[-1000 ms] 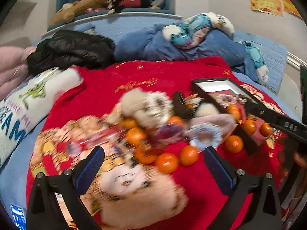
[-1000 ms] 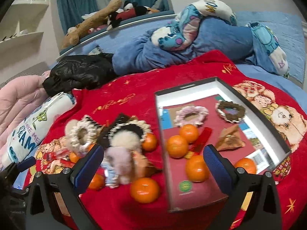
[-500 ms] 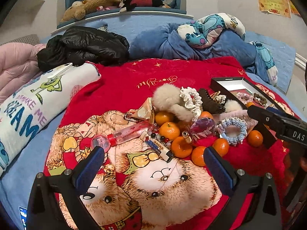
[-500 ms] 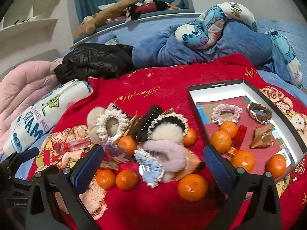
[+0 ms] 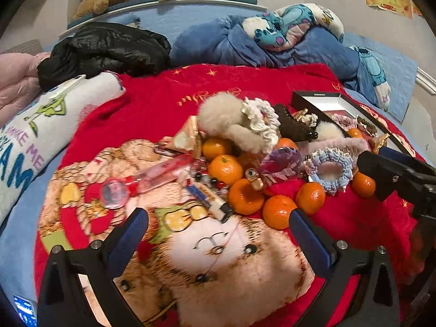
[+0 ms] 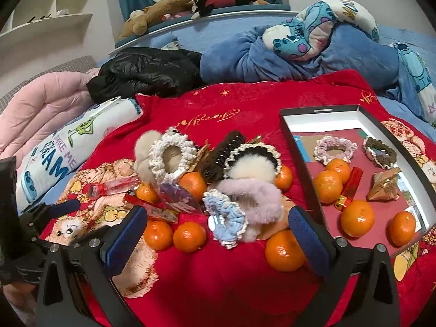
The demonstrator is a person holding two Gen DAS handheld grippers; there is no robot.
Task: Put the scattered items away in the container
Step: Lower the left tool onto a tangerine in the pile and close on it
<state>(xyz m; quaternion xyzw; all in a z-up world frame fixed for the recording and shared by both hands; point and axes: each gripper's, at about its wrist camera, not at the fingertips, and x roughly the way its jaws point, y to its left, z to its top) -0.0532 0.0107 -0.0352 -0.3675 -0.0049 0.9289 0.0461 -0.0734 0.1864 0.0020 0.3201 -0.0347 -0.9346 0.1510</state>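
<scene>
A heap of small items lies on the red blanket (image 6: pixel 245 286): several tangerines (image 6: pixel 189 236), fluffy and crocheted scrunchies (image 6: pixel 227 222), a dark hair claw (image 6: pixel 222 152), a clear pink tube (image 5: pixel 152 177). The black shallow box (image 6: pixel 299 163) at the right holds tangerines (image 6: pixel 357 218), two scrunchies, a red clip and a gold wrapped piece. My right gripper (image 6: pixel 218 231) is open just before the blue scrunchie, nothing between its pads. My left gripper (image 5: pixel 218 234) is open and empty, short of the heap, a tangerine (image 5: pixel 278 211) by its right finger. The box rim (image 5: pixel 316 100) shows far right there.
A white printed pillow (image 5: pixel 41 125) lies at the left, a black jacket (image 6: pixel 147 73) and a blue blanket with a plush pillow (image 6: pixel 313 35) behind. Stuffed toys (image 6: pixel 174 5) sit on the headboard ledge. The right gripper's finger (image 5: pixel 395 171) juts in at the left wrist view's right edge.
Both grippers have swung left, away from the box and toward the heap. The box has slid toward the right edge of both views. Nothing was taken hold of.
</scene>
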